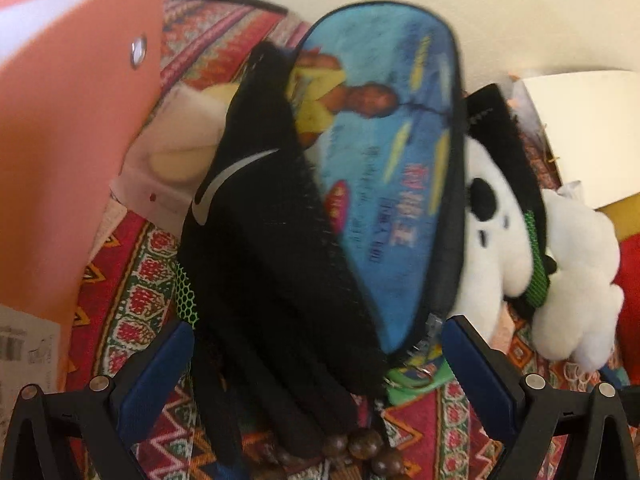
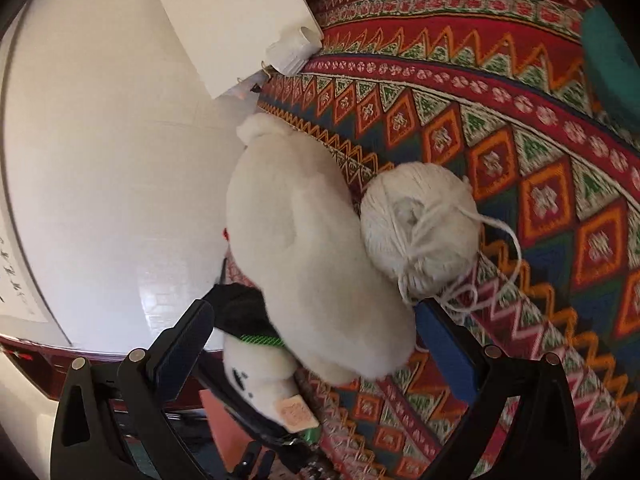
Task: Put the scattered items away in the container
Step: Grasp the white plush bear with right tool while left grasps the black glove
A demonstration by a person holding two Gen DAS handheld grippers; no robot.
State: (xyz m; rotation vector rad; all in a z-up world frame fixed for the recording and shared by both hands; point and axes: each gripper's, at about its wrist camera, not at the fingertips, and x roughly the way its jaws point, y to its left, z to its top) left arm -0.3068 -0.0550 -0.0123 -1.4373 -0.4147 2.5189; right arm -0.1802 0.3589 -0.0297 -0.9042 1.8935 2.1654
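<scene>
In the left wrist view my left gripper [image 1: 316, 356] is open, its blue-padded fingers on either side of a black glove [image 1: 260, 232] and a blue printed pouch [image 1: 384, 168]. A wooden bead bracelet [image 1: 360, 448] lies just in front. A black-and-white plush toy [image 1: 496, 224] lies right of the pouch. The salmon pink container [image 1: 68, 136] stands at the left. In the right wrist view my right gripper [image 2: 316, 340] is open around the same plush toy [image 2: 312, 248], with a ball of white yarn [image 2: 420, 220] beside it.
A patterned red cloth [image 2: 520, 160] covers the table. A white box [image 2: 232, 12] stands at the cloth's edge, also in the left wrist view [image 1: 588, 128]. A teal object [image 2: 612, 64] lies at the far right. A cream plush item [image 1: 188, 136] lies by the container.
</scene>
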